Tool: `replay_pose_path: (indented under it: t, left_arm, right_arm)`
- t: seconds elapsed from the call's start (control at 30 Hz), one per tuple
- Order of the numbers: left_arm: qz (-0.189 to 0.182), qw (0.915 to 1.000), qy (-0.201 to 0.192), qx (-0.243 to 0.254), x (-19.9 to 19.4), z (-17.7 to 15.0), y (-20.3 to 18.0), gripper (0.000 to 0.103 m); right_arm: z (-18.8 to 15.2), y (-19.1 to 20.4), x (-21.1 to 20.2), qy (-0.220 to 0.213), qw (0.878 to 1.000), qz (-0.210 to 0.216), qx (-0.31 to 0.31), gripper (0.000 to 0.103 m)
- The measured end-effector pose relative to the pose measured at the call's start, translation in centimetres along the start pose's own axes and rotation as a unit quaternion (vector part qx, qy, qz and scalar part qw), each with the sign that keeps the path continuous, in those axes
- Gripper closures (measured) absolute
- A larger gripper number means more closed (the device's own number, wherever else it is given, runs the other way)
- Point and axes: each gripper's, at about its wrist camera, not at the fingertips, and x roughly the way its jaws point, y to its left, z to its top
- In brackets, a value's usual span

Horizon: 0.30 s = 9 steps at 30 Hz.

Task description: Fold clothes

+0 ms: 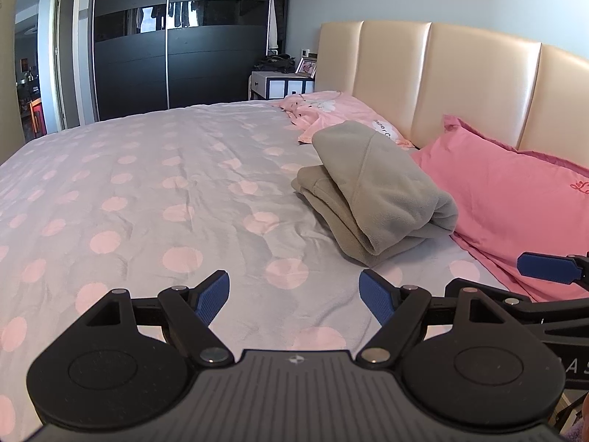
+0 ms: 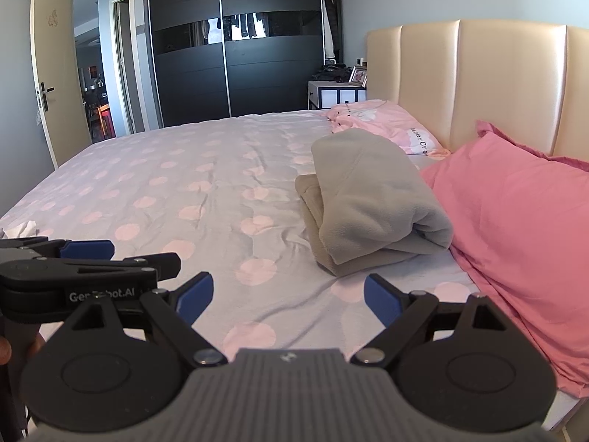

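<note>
A folded grey fleece garment (image 1: 375,188) lies on the bed near the pillows; it also shows in the right wrist view (image 2: 371,199). It rests on a folded beige piece beneath. My left gripper (image 1: 294,296) is open and empty, above the spotted bedspread (image 1: 147,191), short of the garment. My right gripper (image 2: 289,298) is open and empty too, just in front of the garment. The right gripper's blue fingertip (image 1: 548,267) shows at the right edge of the left wrist view, and the left gripper's body (image 2: 73,272) shows at the left of the right wrist view.
A dark pink pillow (image 1: 515,199) lies right of the garment, a light pink pillow (image 1: 331,110) behind it, against a cream padded headboard (image 1: 441,84). A black sliding wardrobe (image 1: 176,37) and a white nightstand (image 1: 279,84) stand beyond the bed. An open door (image 2: 48,84) is far left.
</note>
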Motion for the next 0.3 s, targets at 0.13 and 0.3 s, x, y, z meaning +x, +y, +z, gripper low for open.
replay_pose_path:
  t: [0.13,0.3]
  left_arm:
    - [-0.001,1.0000,0.000,0.000,0.06,0.01,0.07,0.026]
    - [0.000,1.0000,0.001,-0.002,0.11,-0.05,0.19,0.026]
  right_arm:
    - [0.07,0.05,0.10,0.001,1.000,0.000,0.000,0.013]
    - [0.03,0.08,0.18,0.004,1.000,0.000,0.000,0.013]
